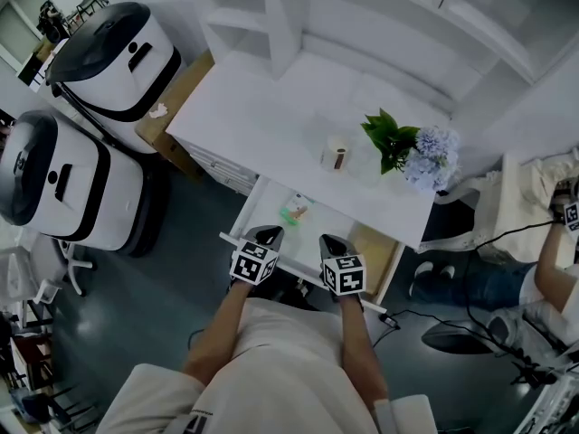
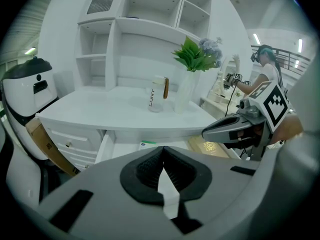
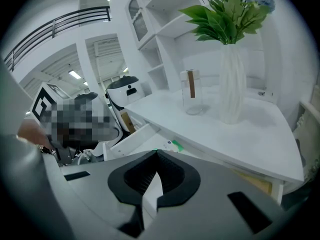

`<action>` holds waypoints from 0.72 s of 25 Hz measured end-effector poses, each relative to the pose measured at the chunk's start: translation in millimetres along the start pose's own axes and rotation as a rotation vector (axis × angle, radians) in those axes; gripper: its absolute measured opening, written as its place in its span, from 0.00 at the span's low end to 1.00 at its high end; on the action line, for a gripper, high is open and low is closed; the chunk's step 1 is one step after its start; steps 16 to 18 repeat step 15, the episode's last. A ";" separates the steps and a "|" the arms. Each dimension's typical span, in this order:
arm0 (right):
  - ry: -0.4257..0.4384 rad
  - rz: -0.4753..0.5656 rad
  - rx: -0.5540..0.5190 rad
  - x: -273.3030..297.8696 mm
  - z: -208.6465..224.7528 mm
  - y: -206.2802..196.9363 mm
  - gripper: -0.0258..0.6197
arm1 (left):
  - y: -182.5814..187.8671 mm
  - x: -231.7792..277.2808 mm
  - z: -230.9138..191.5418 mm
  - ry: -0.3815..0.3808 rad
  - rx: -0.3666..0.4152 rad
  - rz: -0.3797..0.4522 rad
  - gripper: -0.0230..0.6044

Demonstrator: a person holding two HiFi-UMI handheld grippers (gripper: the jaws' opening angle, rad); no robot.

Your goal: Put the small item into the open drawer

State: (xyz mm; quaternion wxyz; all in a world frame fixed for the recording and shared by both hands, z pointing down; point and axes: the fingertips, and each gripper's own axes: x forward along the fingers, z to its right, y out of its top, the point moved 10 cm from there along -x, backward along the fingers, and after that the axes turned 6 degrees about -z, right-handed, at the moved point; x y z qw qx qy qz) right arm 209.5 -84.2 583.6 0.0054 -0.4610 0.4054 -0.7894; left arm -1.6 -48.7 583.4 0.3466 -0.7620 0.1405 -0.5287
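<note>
The small item, a white and green packet (image 1: 295,211), lies in the open drawer (image 1: 333,222) under the white desk (image 1: 271,125). It also shows just beyond the jaws as the packet (image 2: 148,144) in the left gripper view and the packet (image 3: 173,145) in the right gripper view. My left gripper (image 1: 268,235) and right gripper (image 1: 331,242) hover side by side over the drawer's front edge. Both are shut with nothing between the pads: left gripper (image 2: 162,150), right gripper (image 3: 156,155). The right gripper (image 2: 235,129) shows from the side in the left gripper view.
A glass jar (image 1: 336,152) with a brown stick and a white vase of leaves and flowers (image 1: 407,152) stand on the desk. A tan booklet (image 1: 371,247) lies at the drawer's right. Two white robots (image 1: 63,170) stand left. A person (image 1: 543,278) is at the right.
</note>
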 end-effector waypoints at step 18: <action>-0.035 0.017 -0.036 -3.8 -3.4 5.1 0.08 | -3.6 -3.7 -1.8 -0.001 -0.015 0.009 0.06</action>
